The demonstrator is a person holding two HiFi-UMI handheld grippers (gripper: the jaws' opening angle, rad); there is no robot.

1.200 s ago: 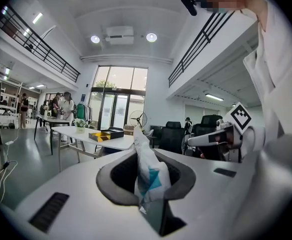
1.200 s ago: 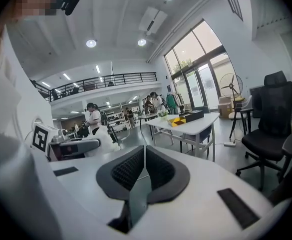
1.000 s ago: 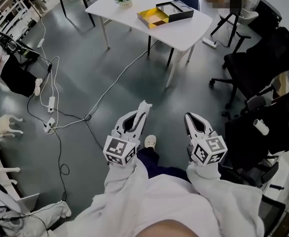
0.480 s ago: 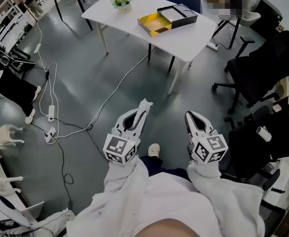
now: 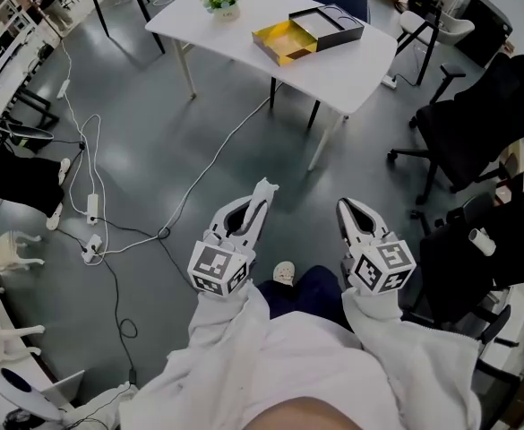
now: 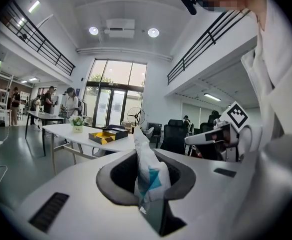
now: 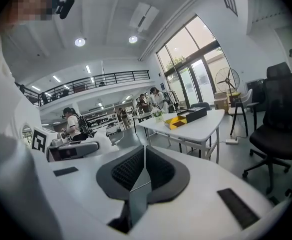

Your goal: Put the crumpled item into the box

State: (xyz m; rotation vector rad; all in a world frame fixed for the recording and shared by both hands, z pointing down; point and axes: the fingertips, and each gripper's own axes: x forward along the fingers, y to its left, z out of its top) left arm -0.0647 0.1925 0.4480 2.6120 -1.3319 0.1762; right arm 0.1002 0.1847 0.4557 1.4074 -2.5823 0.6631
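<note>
On the table (image 5: 351,61), the box (image 5: 304,32) lies open.

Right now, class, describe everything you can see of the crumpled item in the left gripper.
The crumpled item is thin, wrinkled white wrapping, paper or plastic by its look, with a teal patch. It stands upright, pinched between the left gripper's jaws, its pointed tip poking beyond them. Nothing else touches it.

1. crumpled item (image 6: 146,174): thin white wrapper, crinkled, teal print; paper or film, cannot tell.
2. right gripper (image 7: 145,166): smooth matt white plastic shell; pads (image 7: 127,170) black, ribbed.
3. table (image 5: 351,56): smooth white top.
4. box (image 5: 284,38): matt, yellow inside, card-like.
5. floor (image 5: 154,150): smooth grey, slight sheen.
6. sleeves (image 5: 244,339): creased white cloth.
</note>
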